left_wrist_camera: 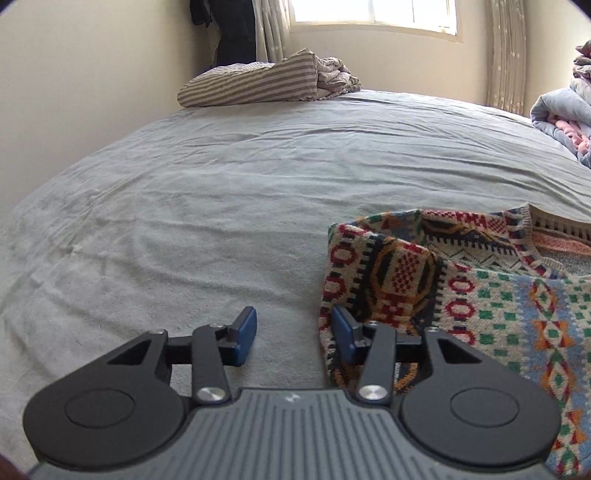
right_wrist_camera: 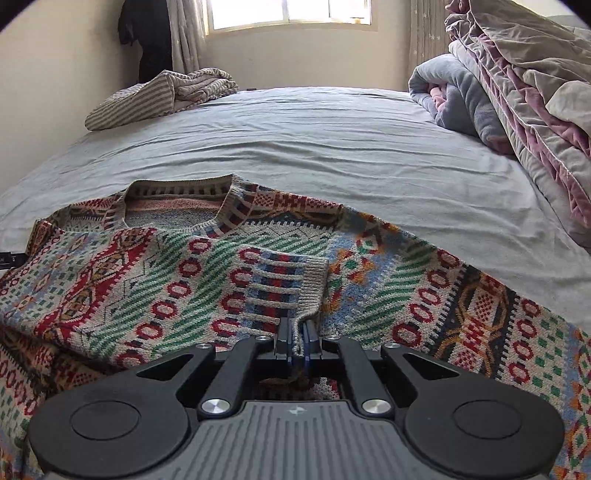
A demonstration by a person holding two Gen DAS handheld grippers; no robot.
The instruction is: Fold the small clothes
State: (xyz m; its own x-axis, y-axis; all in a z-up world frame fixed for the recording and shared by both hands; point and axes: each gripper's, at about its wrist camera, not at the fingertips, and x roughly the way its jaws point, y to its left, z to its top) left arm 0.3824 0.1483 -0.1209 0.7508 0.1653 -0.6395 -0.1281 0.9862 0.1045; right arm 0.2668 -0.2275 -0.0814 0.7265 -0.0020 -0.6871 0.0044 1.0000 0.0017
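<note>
On grey bed (left_wrist_camera: 221,184), sweater (right_wrist_camera: 147,280) lies near window (right_wrist_camera: 288,11).

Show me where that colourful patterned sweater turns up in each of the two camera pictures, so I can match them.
Left wrist view: the sweater fills the lower right corner, its folded edge beside the left gripper, whose open jaws hold nothing.
Right wrist view: the sweater spreads across the lower half, neckline toward the window; the right gripper is shut on its sleeve cuff.
Shared landmark: the striped pillow at the bed's far left.
</note>
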